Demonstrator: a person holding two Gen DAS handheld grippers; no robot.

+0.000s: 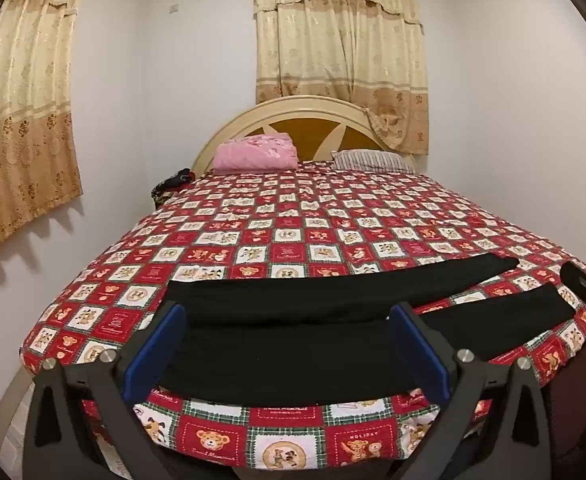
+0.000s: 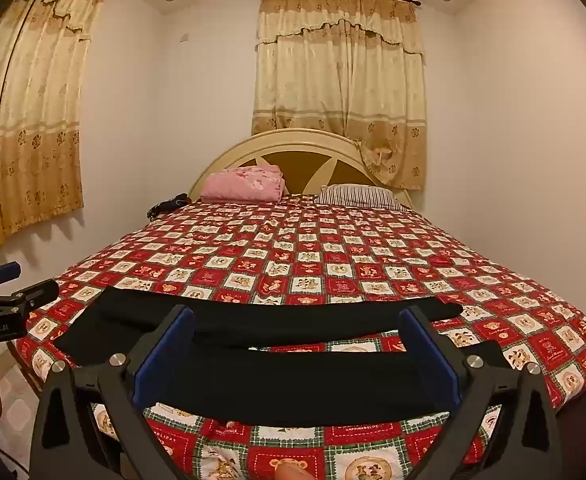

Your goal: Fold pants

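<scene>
Black pants (image 1: 293, 344) lie flat across the bed (image 1: 293, 224) foot, legs splayed right, unfolded. Left hand-held gripper (image 1: 289, 344) and right hand-held gripper (image 2: 297, 352) hover wide open, empty. Likely pre-grasp; next, pinch the near leg's edge and fold it over.

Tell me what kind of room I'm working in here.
A home bedroom, almost certainly. A large bed with a rounded headboard fills the view, pillows sit at its head, and curtains hang behind. The black pants lie spread across the near end of the bed.
</scene>
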